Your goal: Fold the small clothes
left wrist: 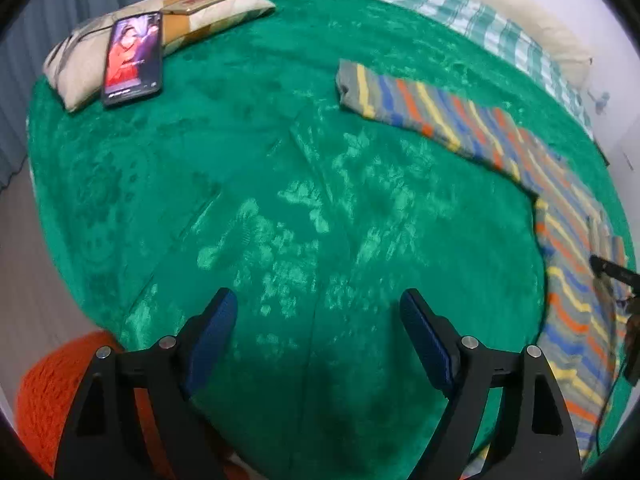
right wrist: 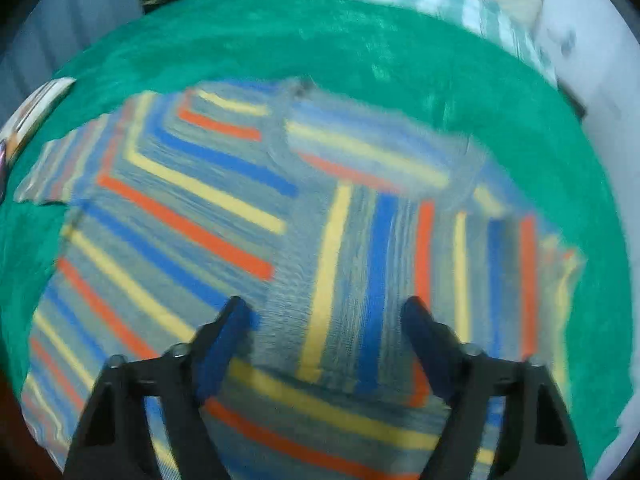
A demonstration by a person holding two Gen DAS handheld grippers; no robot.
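A small grey shirt (left wrist: 440, 116) with yellow, blue and orange stripes lies spread on a green plush blanket (left wrist: 240, 160). In the left wrist view it runs along the right side. My left gripper (left wrist: 318, 294) is open over bare blanket to the left of the shirt, with nothing between its fingers. The right wrist view is blurred. There the shirt (right wrist: 224, 208) fills the middle, with one side folded over so its stripes run crosswise. My right gripper (right wrist: 325, 302) hangs open just above the shirt, and its pads press on nothing.
A phone (left wrist: 134, 56) with a lit screen leans on a patterned pillow (left wrist: 80, 68) at the far left. A green checked cloth (left wrist: 460, 8) and a cream pillow (left wrist: 540, 28) lie along the far edge. An orange knitted thing (left wrist: 44, 392) sits at the bottom left, off the blanket.
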